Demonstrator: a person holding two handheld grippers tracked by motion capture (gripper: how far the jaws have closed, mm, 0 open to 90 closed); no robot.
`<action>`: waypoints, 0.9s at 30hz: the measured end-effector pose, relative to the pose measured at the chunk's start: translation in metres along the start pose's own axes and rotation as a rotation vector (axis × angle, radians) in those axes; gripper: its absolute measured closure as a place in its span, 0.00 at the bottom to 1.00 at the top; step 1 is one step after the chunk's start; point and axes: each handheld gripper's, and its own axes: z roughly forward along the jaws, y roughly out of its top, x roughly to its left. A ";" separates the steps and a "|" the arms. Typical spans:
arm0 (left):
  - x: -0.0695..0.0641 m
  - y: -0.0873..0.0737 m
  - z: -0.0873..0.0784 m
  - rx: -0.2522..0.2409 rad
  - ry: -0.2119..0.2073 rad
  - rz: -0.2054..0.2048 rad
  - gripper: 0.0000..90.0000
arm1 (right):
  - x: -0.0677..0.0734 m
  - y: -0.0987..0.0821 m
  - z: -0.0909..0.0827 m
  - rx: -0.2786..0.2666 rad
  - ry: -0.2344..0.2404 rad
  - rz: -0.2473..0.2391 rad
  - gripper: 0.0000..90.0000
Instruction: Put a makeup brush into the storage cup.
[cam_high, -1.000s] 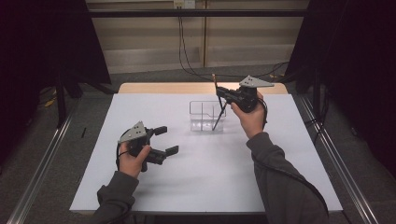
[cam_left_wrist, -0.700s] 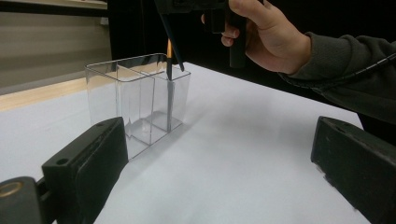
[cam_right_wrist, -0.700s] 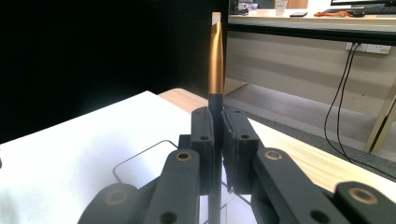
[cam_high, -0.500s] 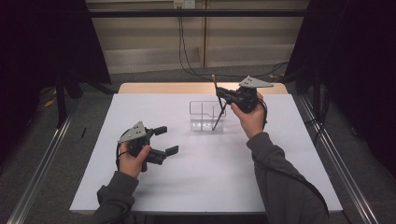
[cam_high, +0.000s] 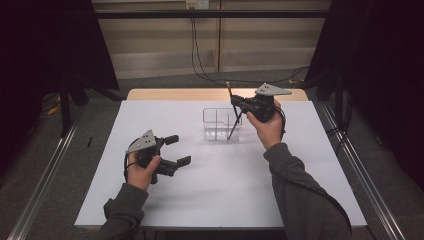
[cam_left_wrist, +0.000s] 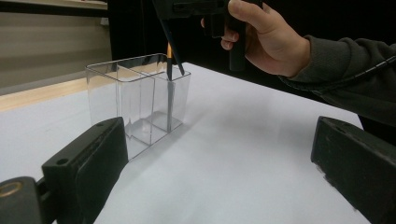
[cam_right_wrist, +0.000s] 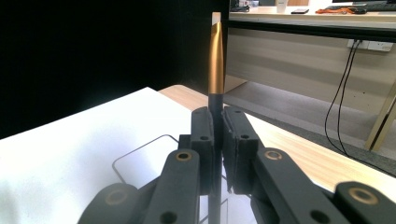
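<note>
jaws of right gripper (cam_right_wrist: 215, 140) clamped on brush (cam_right_wrist: 215, 60), near upright, lower end in clear organizer (cam_high: 220, 125), left gripper (cam_high: 175, 150) agape

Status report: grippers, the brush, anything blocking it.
Right gripper shut on brush, handle end down in clear organizer. Left gripper open, resting on table. Nothing in the way.

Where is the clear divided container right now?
In the high view the clear divided container stands on the white table, toward the far edge and slightly right of centre. The right gripper holds a thin brush slanting down into its right end.
</note>
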 end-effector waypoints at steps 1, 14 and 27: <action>0.000 0.000 0.000 -0.002 -0.003 0.001 0.04 | 0.000 0.000 0.000 0.003 -0.003 0.000 0.93; -0.001 0.000 0.001 -0.003 -0.004 -0.006 0.04 | 0.000 -0.003 -0.002 0.006 -0.005 -0.001 0.93; -0.001 0.000 0.001 -0.002 -0.005 -0.006 0.04 | 0.000 -0.005 -0.005 0.007 -0.012 0.005 0.93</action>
